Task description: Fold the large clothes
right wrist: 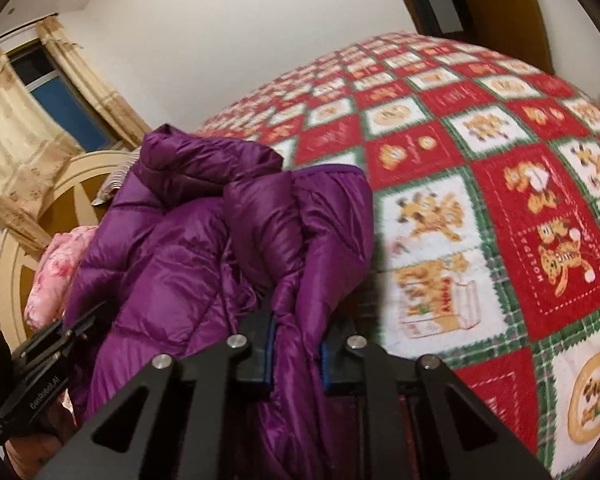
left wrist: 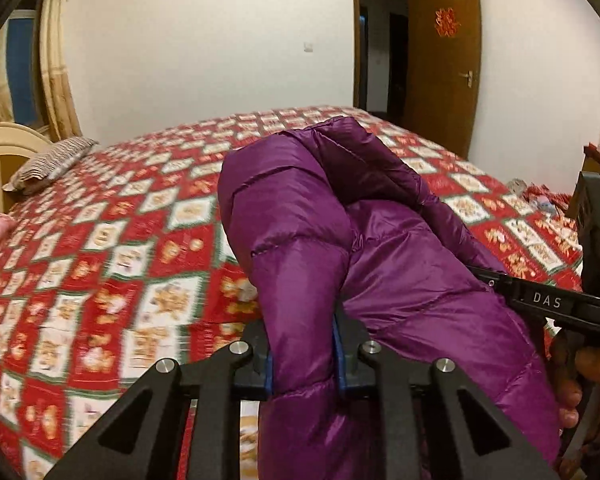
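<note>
Patterned bedspread, striped pillow, open door.

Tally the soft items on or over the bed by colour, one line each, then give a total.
Purple: 1, quilted puffer jacket
Striped grey: 1, pillow
Pink floral: 1, folded quilt
Red patchwork: 1, cartoon bedspread
Total: 4

Both grippers – matte black, silver screws, blue pads; "DAS", "GenRobot.AI" lettering.
</note>
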The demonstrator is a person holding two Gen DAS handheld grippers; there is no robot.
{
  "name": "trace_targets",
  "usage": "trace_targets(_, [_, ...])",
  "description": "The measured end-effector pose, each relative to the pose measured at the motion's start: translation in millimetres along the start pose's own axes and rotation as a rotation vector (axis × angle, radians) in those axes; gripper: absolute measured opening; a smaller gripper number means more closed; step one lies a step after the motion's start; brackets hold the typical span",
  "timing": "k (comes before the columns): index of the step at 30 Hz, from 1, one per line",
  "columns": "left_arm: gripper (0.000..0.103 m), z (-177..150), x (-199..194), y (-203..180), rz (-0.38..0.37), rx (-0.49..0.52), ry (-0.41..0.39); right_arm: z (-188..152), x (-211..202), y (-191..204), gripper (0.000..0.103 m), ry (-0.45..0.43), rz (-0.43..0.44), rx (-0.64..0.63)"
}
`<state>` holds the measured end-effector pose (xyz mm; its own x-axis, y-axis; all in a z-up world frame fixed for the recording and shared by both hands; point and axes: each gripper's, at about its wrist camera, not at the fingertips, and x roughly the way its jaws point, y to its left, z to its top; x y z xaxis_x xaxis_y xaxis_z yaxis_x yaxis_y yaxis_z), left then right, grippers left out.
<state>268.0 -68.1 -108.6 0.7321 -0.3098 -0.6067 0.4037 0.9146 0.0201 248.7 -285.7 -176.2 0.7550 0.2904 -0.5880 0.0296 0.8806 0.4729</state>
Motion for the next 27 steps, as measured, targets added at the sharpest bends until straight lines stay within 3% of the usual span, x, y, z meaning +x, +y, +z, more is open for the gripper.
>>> trace_targets(11, [0.021,-9,-67,57,0.126,-0.055,-0.039,6,8,86,0.019,0.017,0.117,-0.124])
trace_targets(27, [0.021,-56,-97,138,0.236,-0.215,-0.024,-17,60,169,0.018,0.114,0.191,-0.277])
